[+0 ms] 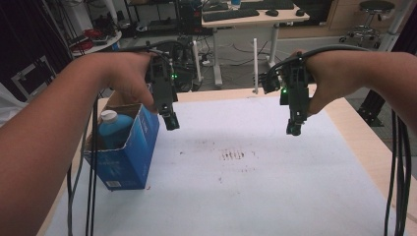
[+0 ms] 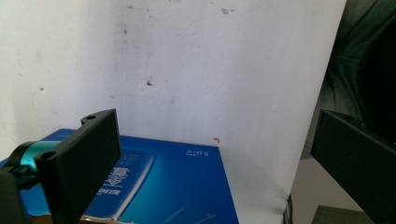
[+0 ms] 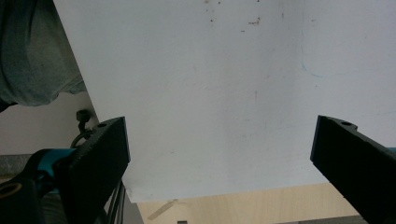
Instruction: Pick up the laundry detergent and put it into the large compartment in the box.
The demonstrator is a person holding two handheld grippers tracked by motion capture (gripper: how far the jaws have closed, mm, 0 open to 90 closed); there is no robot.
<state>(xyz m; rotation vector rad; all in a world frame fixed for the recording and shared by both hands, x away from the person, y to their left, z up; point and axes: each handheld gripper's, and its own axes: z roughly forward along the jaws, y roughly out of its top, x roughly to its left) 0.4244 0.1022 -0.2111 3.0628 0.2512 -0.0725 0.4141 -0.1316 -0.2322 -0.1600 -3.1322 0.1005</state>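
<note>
One blue cardboard box [image 1: 129,156] at the bench's [image 1: 255,196] left edge half-hides one blue white-capped bottle [image 1: 112,129] inside; left gripper [image 1: 170,120] beside it and right gripper [image 1: 294,129] both hover empty, jaws apart.

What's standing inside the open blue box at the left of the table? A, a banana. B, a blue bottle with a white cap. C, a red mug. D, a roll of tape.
B: in the high view a blue bottle with a white cap stands inside the open blue box.
</note>
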